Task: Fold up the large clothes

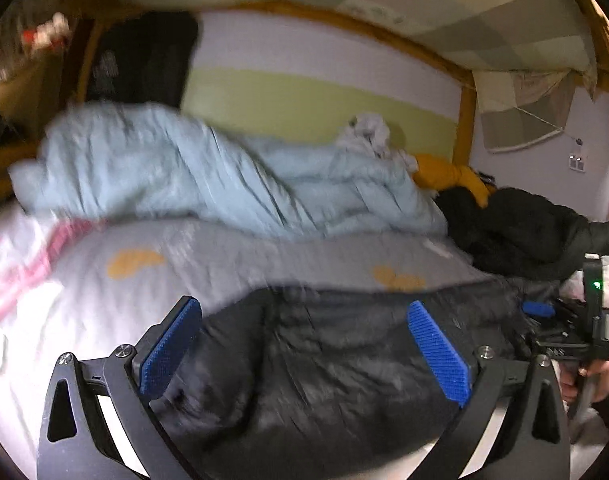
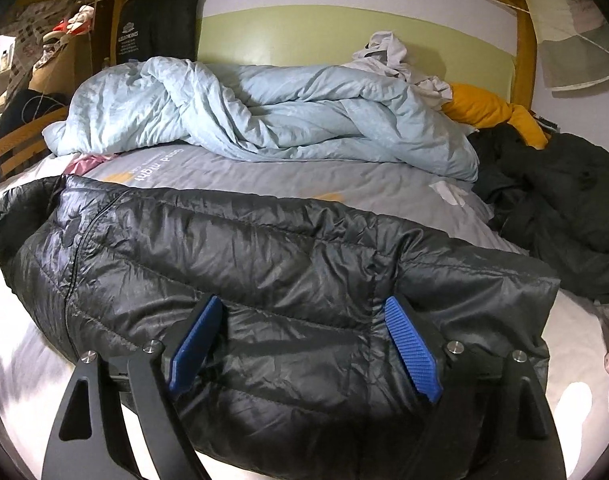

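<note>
**Black jacket lies crosswise under both spread claws**

The bed [image 2: 264, 184], under a grey printed sheet, fills both views, with a crumpled pale blue duvet [image 2: 264, 116] heaped along its far side at 12 o'clock and a dark pile of other clothes [image 2: 564, 200] at 2 o'clock.

The black puffer jacket [image 2: 264, 272] is the task's thing. It lies on the near part of the bed, long axis running from 9 to 3 o'clock, across the line each claw points along. It looks already doubled into a thick band, so I judge the fold to be partly done.

The right claw [image 2: 304, 344] sits directly over the jacket's near edge, jaws spread, with padded cloth between the blue pads but not visibly squeezed. The left claw [image 1: 304, 352] is spread to its widest, nothing pinched; the jacket lies below and ahead of it at 12 o'clock. Both are close to it, the right over its middle.

The right wrist view is sharp and shows the jacket's full length, its zip [image 2: 80, 248] towards 9 o'clock and a squared end at 3 o'clock. The left wrist view is blurred, but it alone shows the right claw's body and the person's hand [image 1: 600, 376] on its grip at 3 o'clock.
</note>
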Demonstrator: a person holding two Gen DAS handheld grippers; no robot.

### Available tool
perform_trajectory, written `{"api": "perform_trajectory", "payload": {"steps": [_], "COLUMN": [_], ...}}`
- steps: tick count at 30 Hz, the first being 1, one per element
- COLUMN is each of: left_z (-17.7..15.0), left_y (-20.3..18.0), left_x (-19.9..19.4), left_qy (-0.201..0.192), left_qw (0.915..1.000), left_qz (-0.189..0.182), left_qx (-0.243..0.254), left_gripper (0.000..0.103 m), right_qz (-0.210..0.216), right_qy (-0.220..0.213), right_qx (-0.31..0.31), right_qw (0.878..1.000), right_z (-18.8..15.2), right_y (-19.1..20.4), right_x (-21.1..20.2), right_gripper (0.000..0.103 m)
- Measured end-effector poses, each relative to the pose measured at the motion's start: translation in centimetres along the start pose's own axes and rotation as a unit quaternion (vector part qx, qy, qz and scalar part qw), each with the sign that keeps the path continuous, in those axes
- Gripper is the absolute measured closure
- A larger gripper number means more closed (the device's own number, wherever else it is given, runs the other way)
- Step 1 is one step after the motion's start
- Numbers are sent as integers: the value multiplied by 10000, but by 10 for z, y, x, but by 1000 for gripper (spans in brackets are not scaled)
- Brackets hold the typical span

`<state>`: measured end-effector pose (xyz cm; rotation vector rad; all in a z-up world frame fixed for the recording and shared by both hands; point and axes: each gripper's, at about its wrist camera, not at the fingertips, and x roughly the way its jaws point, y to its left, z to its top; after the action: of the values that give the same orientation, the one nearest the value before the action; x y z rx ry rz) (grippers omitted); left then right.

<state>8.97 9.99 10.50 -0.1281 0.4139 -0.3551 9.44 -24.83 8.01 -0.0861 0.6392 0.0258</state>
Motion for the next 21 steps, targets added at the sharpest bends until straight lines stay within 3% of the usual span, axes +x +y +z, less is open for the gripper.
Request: {"api": "perform_trajectory", "payload": {"steps": [3,6,15,21], "left_z": [-11,-19,-29,-33], "left_y": [1,-3,25,56], "left_x": [13,26,61,82], "left_qy": [399,590,817,967], "left_qw": [9985,9979,9948,9911], "left_qz": [-274,-245,593,868], "left_qx": [-260,-96,106,-280], "left_gripper": [0,0,0,0], "right_qz": [-17,-15,-334,-159], "right_qy": [3,48,-73,148], "right_qx": [19,26,-5,479], "right_qw": [10000,10000,9994,9986], "right_z": [1,2,2,0], "right_y": [-3,-6,-17,-37], "right_x": [1,4,10,25], "right_gripper": [17,17,17,17]}}
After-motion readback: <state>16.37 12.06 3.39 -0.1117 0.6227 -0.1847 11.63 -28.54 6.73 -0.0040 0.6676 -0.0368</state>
